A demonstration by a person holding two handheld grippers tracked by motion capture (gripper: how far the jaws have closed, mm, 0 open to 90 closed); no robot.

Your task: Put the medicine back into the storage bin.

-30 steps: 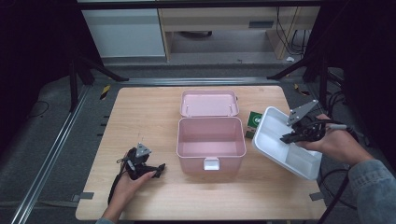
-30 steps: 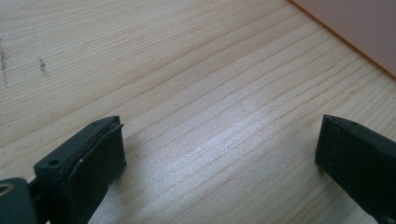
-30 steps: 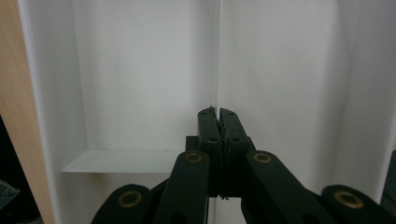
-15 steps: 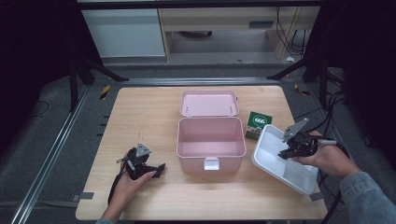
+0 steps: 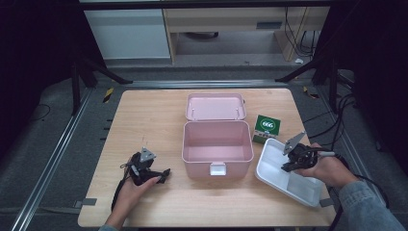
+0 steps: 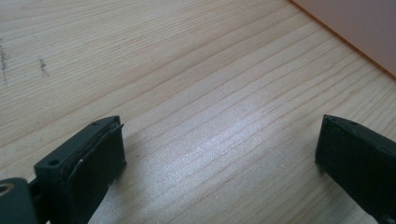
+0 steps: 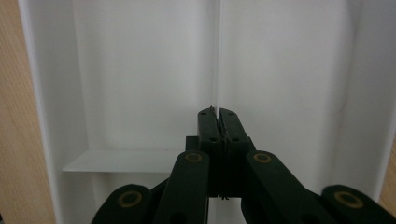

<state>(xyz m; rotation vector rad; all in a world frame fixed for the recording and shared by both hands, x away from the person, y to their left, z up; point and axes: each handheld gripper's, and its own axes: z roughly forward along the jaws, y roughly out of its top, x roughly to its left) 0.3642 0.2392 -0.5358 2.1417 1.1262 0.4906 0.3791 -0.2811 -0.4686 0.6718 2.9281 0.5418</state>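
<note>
A: Looking down from the high view first, we see our right tongs [image 5: 290, 162] clenched on the white tray [image 5: 274, 166], which sits at the right end of the worktop [image 5: 144, 120], just beside the open pink box [image 5: 217, 147] and near the green carton [image 5: 266, 127]. Its long axis runs slantwise, from beside the box toward the near right corner.

B: And our left tongs [image 5: 162, 174] rest on the wood left of the box. In the left gripper view those tongs [image 6: 219, 154] stand released, nothing between them.

A: In the right gripper view our tongs [image 7: 218, 115] pinch the thin upright divider [image 7: 219, 56] inside the tray [image 7: 140, 70].

B: We judge it light, stiff, thin plastic, probably slippery, so it may swing. The divider suits; the rim would too.
</note>
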